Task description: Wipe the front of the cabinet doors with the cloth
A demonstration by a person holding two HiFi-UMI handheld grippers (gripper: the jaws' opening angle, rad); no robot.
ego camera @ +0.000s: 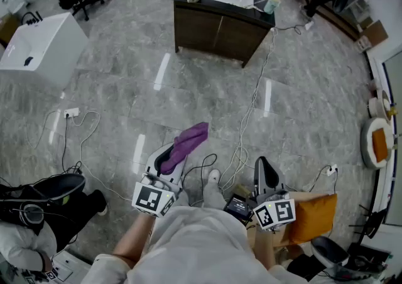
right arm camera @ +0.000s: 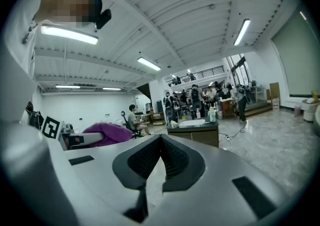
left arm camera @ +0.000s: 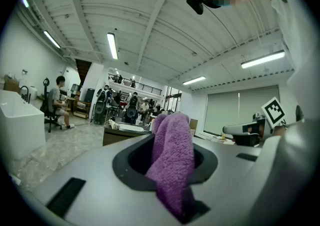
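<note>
Jaws of the left gripper [ego camera: 171, 154] are clenched on a purple terry cloth [ego camera: 187, 141], which is pinched between them and sticks out past their tips in a loose fold. In the left gripper view the purple terry cloth [left arm camera: 173, 154] fills the gap of the left gripper [left arm camera: 170, 170] from the base up, and its top end droops over to one side. The right gripper [ego camera: 263, 163] holds nothing; in its own view the two dark ribbed pads of the right gripper [right arm camera: 160, 141] meet at their tips, and only pale floor shows through the narrow slit lower down. Both grippers are held close to the person's body, side by side and a little apart, each with its marker cube toward the person. A dark wooden cabinet [ego camera: 220, 30] with a white basin set in its top stands well apart from them across the grey marble-tiled floor [ego camera: 119, 88]; its two brown doors [ego camera: 217, 32] are shut and face the person. A pale bottle [ego camera: 271, 2] stands on the cabinet's right corner. White cables [ego camera: 251, 107] trail over the floor from the cabinet toward the person's feet. A white box-shaped unit [ego camera: 39, 44] stands off to the left, and an orange cushion [ego camera: 314, 217] lies just beside the right gripper. From the right gripper view the cabinet [right arm camera: 194, 132] is seen ahead, with the cloth [right arm camera: 102, 132] off to the left.
</note>
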